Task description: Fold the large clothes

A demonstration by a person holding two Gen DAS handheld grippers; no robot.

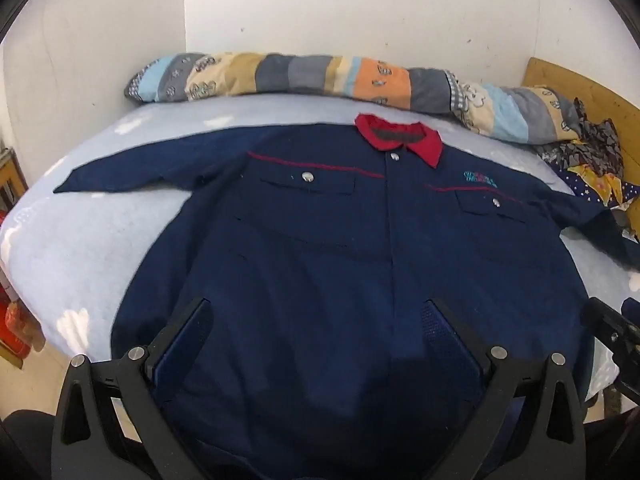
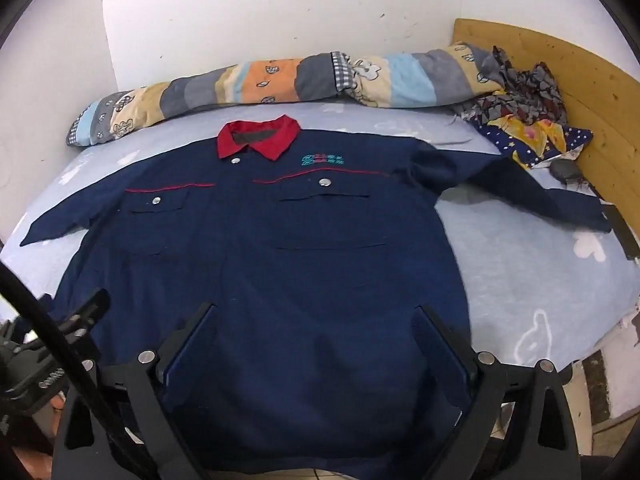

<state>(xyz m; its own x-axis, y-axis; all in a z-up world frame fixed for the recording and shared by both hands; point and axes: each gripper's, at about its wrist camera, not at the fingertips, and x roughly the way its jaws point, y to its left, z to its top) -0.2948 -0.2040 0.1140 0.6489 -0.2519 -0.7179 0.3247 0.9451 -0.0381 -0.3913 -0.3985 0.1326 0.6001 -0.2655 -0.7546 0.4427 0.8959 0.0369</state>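
Item: navy jacket [image 1: 320,240], red collar [image 1: 400,140] toward the rolled quilt [image 1: 320,76], spread flat on bed [image 1: 100,248] for folding. Left gripper [image 1: 320,320] and right gripper [image 2: 316,324] gape wide above hem, empty.

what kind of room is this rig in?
Most likely a home bedroom: the navy shirt lies on a bed sheet, with a rolled patchwork quilt by the wall and a wooden headboard.

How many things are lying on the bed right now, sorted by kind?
Navy work shirt: 1
Patchwork rolled quilt: 1
Crumpled patterned cloth pile: 1
Total: 3
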